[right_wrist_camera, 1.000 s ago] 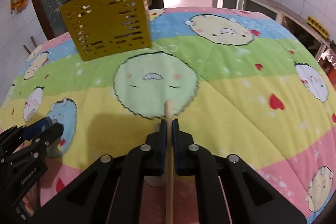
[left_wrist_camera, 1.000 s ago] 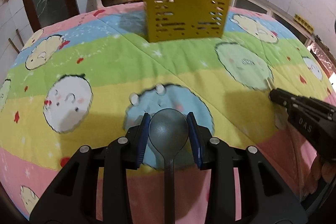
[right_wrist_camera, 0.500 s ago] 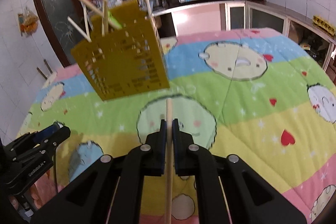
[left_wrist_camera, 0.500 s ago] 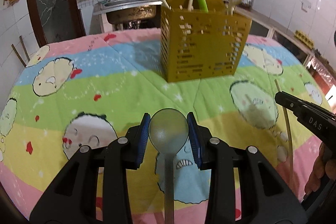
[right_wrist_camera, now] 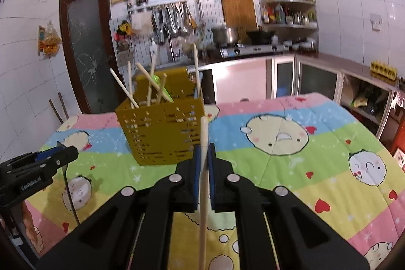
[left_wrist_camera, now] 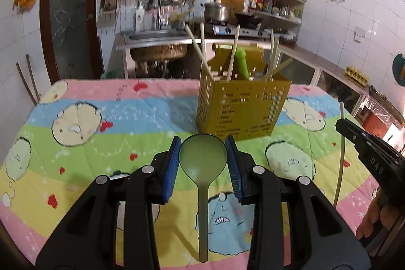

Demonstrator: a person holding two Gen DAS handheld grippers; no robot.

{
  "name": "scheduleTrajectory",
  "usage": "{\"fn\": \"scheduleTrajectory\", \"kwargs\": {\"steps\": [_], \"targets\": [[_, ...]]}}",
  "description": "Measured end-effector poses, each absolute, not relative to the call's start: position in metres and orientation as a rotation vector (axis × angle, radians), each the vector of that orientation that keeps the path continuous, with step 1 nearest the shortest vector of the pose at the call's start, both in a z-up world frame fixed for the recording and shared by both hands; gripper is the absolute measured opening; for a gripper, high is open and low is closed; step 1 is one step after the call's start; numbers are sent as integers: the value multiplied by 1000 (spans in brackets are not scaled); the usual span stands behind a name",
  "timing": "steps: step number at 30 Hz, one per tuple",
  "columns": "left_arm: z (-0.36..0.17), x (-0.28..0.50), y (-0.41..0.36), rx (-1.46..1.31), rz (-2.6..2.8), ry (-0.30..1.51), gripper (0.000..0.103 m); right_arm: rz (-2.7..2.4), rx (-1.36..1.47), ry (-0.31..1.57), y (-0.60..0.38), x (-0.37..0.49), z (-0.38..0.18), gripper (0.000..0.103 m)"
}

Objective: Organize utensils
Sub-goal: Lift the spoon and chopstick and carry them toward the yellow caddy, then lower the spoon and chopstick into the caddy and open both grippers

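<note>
Left wrist view: left gripper (left_wrist_camera: 203, 156) clamped on a green spoon (left_wrist_camera: 203, 158) by the bowl, handle hanging loose; light, smooth, liable to pivot. Yellow utensil caddy (left_wrist_camera: 243, 110) stands mid-table, toward the far edge.

Right wrist view: right gripper (right_wrist_camera: 204, 156) pinched tight on a wooden chopstick (right_wrist_camera: 203, 168) mid-shaft; stiff, thin, light

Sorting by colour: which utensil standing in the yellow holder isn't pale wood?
The bright green handle, leaning mid-holder; the sticks around it are pale wood.
</note>
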State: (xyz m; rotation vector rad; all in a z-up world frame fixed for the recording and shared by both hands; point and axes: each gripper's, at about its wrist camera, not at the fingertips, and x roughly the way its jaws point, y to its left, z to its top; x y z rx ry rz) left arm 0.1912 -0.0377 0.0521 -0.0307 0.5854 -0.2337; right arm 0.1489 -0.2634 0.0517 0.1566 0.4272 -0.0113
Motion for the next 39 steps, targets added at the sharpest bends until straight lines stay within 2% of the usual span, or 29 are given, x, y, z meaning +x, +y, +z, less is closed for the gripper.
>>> {"fn": "scheduleTrajectory", "kwargs": {"steps": [11, 25, 31, 39], "targets": [[103, 189, -34, -65, -268, 428, 35, -6, 139, 237, -264, 140, 104, 6], [203, 272, -64, -99, -265, 195, 35, 41, 147, -20, -270, 228, 204, 6], [195, 313, -85, -74, -252, 156, 35, 45, 147, -62, -264, 279, 201, 6], [127, 343, -91, -52, -244, 252, 35, 64, 146, -9, -264, 321, 147, 6]]}}
